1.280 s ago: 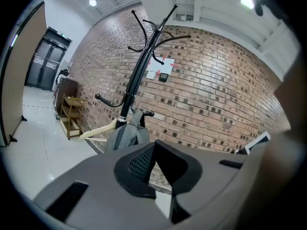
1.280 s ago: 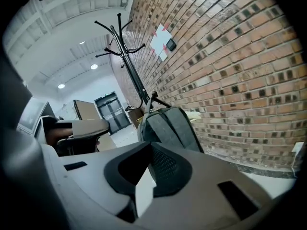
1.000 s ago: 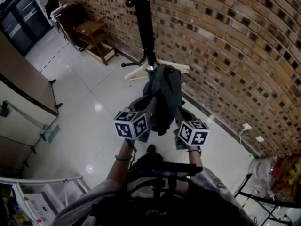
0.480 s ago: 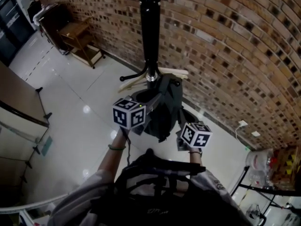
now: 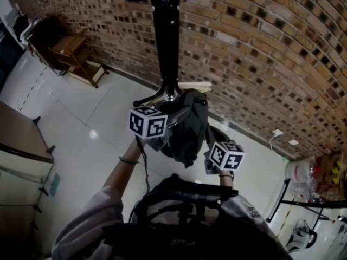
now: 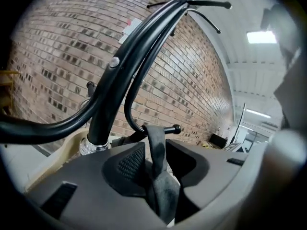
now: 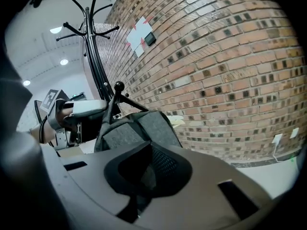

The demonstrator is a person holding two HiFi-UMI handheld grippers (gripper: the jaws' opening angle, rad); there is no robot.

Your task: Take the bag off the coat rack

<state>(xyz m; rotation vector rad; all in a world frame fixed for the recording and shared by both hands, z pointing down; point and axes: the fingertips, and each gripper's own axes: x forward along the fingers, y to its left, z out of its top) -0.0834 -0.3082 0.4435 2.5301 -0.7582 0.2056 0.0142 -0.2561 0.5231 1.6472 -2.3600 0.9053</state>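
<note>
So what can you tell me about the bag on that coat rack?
The bag is dark grey-green fabric, soft and slumped, hanging low on the black coat rack by the brick wall. Its black strap loops over a knobbed hook and runs between the jaws of the left claw, which have just been opening.

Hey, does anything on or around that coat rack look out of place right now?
Only a small thing: a pale hanger sits low on the coat rack, right behind the dark bag, sticking out sideways instead of hanging down. Nothing looks spilled or broken.
</note>
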